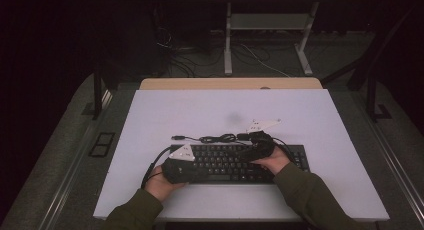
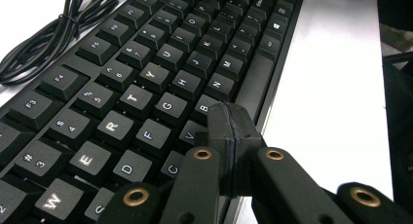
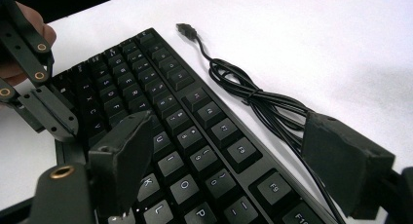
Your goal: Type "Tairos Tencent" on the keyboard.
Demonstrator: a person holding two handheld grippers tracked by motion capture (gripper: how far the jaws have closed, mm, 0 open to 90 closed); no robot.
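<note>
The left gripper (image 2: 229,131) has its 2 jaws pressed together with nothing between them, tips over the keyboard (image 2: 146,87) near its V and B keys. The right gripper (image 3: 234,160) holds its jaws wide apart above the number row. The right gripper view shows the keyboard's bundled cable (image 3: 253,100) and plug (image 3: 185,29); the high view places the keyboard at the white table's (image 1: 225,110) near edge.

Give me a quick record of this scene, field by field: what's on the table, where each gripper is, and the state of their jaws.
surface: white table
object: black keyboard, lying flat
cable: keyboard cable, bundled behind the keyboard, USB plug loose
left gripper: jaws shut, tips over the keys near B, nothing between them
right gripper: jaws open, straddling the keyboard's upper rows
</note>
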